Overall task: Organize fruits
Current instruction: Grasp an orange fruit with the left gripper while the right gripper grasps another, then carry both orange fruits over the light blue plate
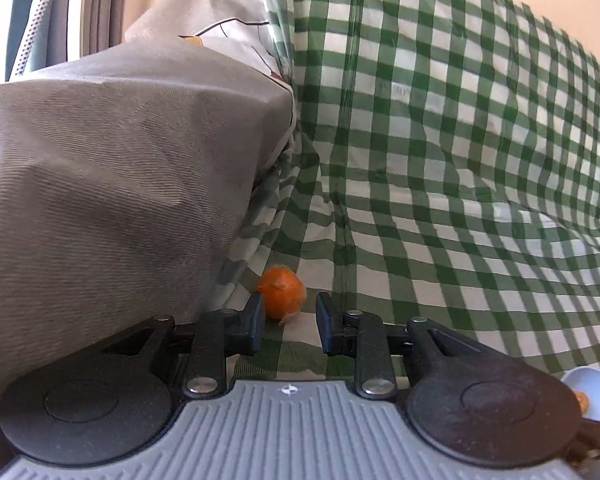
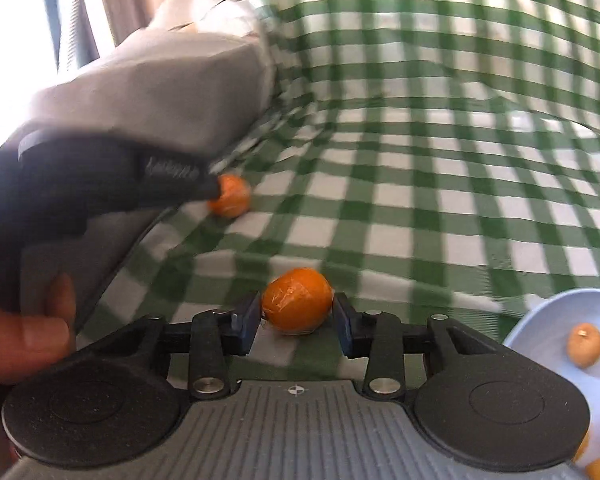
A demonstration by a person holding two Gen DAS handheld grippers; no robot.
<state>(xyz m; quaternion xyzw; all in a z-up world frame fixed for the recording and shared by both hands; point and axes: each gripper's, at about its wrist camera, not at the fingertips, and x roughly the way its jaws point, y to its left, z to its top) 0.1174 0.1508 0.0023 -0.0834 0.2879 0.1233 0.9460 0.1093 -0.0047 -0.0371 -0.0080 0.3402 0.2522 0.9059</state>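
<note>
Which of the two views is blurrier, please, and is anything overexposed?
Right wrist view is blurrier: the checked cloth smears, and the window corner blows out white; left wrist view is sharper, only slightly soft around the orange fruit.

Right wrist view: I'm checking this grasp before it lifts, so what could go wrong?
The wrapped orange fruit sits only at the right claw tips, so it may slip out. The left claw is open, with the far orange fruit against its left finger, and could nudge it toward the grey bedding.
</note>
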